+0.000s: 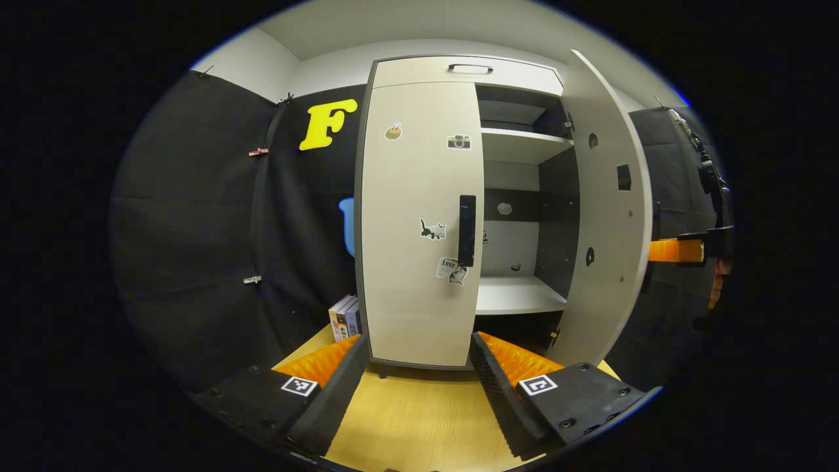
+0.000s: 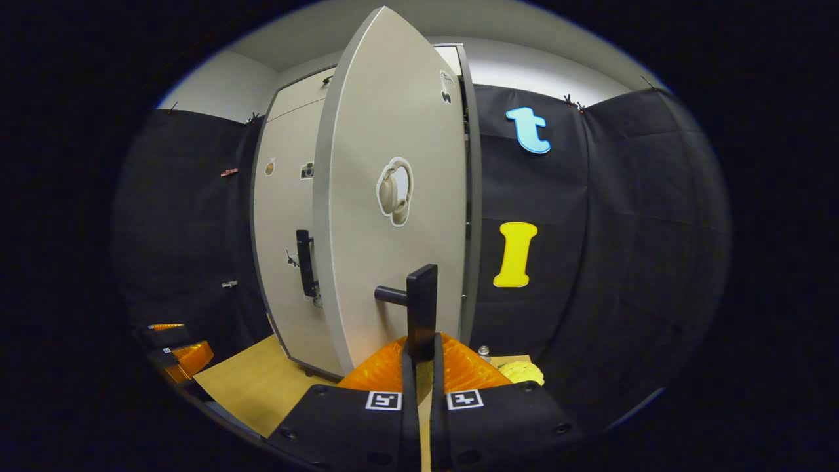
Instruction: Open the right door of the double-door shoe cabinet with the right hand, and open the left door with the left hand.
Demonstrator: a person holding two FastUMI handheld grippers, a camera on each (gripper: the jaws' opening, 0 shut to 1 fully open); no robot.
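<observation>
Grey-white right door point(image 2: 367, 216) stands swung out with your right claw point(image 2: 419, 357) apparently clamped on its handle point(image 2: 421, 301), while the left door point(image 1: 419, 223) remains shut before your wide-spread left claw point(image 1: 416, 367), its handle point(image 1: 467, 229) ungripped.

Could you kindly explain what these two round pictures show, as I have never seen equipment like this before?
There is no robot here: a person holds a two-finger gripper in each hand, and a fisheye camera rides on each.

In the left gripper view, the left gripper is open, facing the closed left door with its dark handle. The right door stands swung open, showing shelves. Books stand beside the cabinet on the wooden table.

In the right gripper view, the right gripper is closed on the right door's handle. A yellow object lies on the table further right.
</observation>
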